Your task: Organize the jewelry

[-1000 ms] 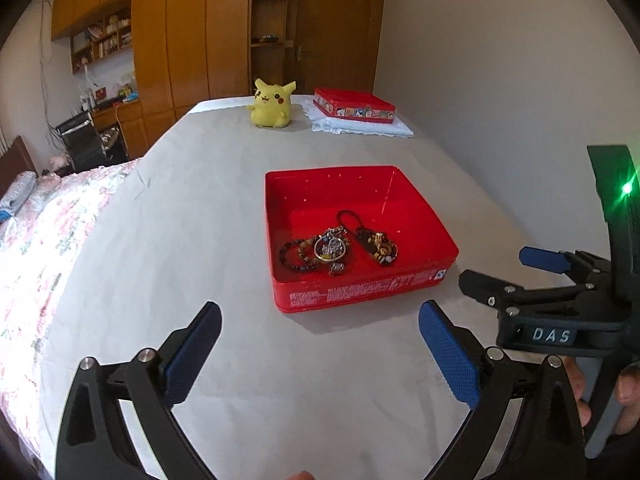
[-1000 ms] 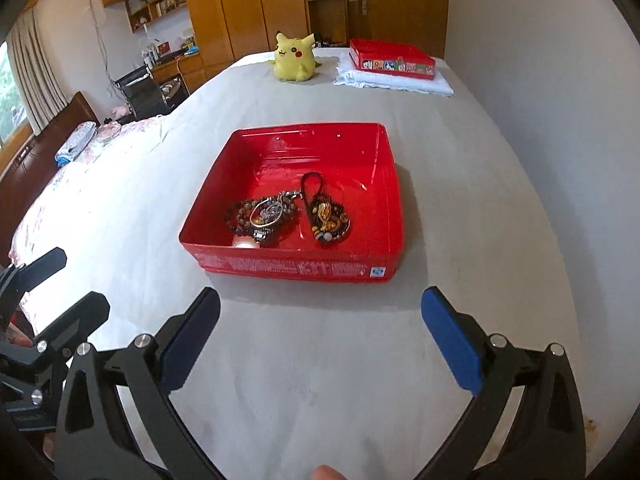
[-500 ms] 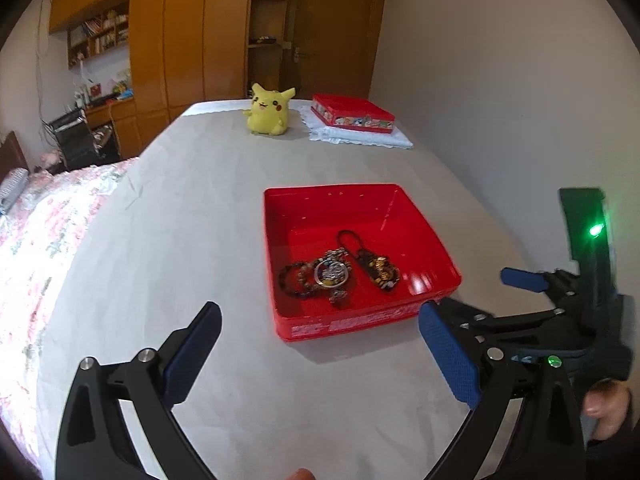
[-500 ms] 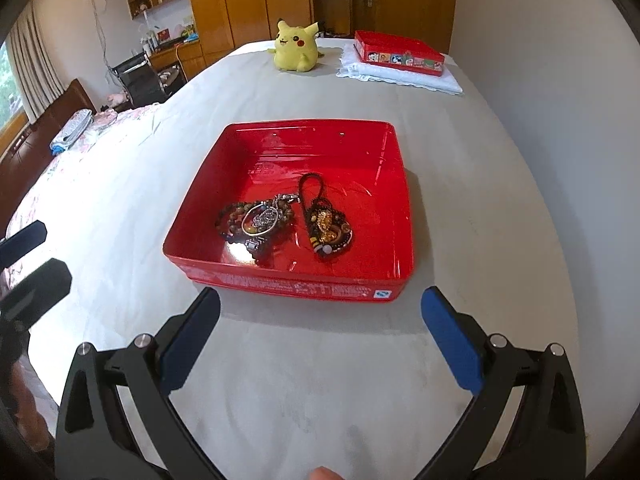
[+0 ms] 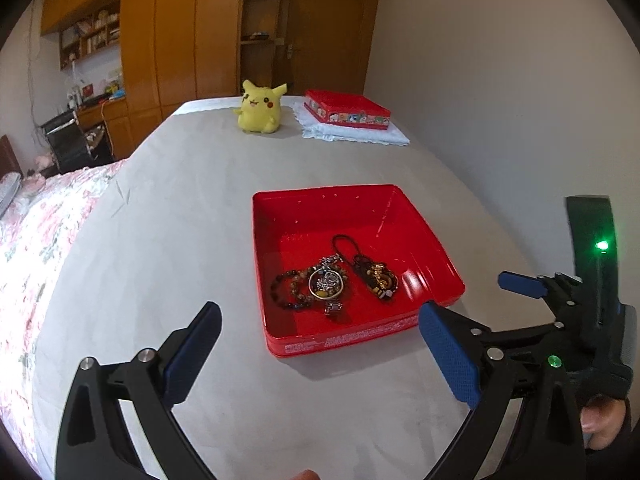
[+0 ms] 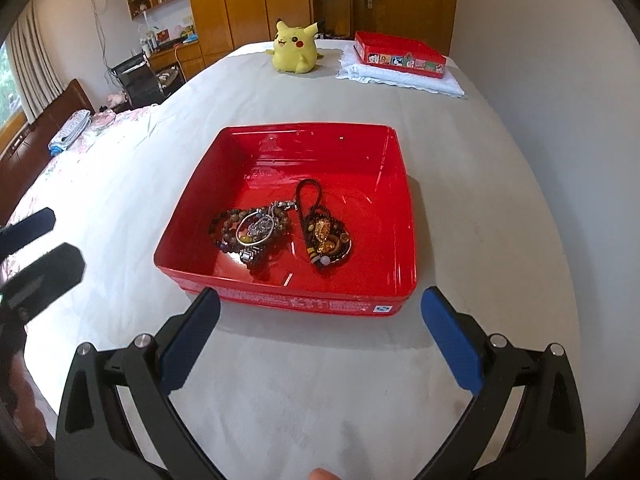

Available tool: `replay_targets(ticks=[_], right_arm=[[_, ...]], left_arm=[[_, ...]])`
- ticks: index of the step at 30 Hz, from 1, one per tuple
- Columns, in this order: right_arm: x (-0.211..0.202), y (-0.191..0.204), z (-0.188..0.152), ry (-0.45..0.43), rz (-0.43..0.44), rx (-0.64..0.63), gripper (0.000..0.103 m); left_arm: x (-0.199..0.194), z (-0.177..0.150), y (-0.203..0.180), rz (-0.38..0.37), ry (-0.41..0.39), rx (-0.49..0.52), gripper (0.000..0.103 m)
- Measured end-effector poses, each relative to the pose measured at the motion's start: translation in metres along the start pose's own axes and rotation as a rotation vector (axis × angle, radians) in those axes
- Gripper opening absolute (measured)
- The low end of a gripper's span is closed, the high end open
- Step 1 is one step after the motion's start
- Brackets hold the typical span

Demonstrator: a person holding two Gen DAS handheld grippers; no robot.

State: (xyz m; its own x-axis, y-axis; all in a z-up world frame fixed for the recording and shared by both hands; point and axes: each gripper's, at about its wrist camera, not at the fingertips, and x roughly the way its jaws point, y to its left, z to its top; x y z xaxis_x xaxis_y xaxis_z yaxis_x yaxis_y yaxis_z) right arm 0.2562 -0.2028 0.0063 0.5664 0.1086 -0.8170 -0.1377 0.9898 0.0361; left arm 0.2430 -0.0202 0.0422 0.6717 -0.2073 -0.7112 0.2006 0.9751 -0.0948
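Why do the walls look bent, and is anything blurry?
Both views use fisheye lenses, so the cupboards bow and corners go black. In the right wrist view the left gripper is smeared; the red tray shows glare streaks.

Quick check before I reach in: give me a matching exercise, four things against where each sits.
1 beaded bracelet
2 black cord loop
3 yellow plush
4 picture tin

a on the white cloth
b far end of the bed, left of the cloth
c left side of the red tray
d tray middle, toward its far wall

Pairs: 1-c, 2-d, 3-b, 4-a
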Motion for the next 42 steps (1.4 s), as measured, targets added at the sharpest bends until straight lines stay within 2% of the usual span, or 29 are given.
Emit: replay_targets(ticks=[2,5,10,20,42], right_arm=[[0.001,0.0,0.0,0.001,0.002,-0.005,0.1],[0.005,0.0,0.0,0.007,0.005,-0.006,0.1],[0.007,-0.001,0.003,0.012,0.011,-0.002,0.1],[0.015,-0.002,0.007,0.016,0.002,-0.007,0.1],[0.035,-0.003,0.016,0.043,0.005,-0.005,0.1]], left_arm=[[0.005,-0.001,0.0,0.027,0.005,0.002,0.099],[0.011,0.0,0.0,0.019,0.025,-0.001,0.099],[0.013,0.001,0.0,0.048,0.021,-0.002,0.099],[0.023,0.003,0.006,0.031,0.056,-0.025,0.099],[0.046,0.006,0.008,0.055,0.077,-0.023,0.099]])
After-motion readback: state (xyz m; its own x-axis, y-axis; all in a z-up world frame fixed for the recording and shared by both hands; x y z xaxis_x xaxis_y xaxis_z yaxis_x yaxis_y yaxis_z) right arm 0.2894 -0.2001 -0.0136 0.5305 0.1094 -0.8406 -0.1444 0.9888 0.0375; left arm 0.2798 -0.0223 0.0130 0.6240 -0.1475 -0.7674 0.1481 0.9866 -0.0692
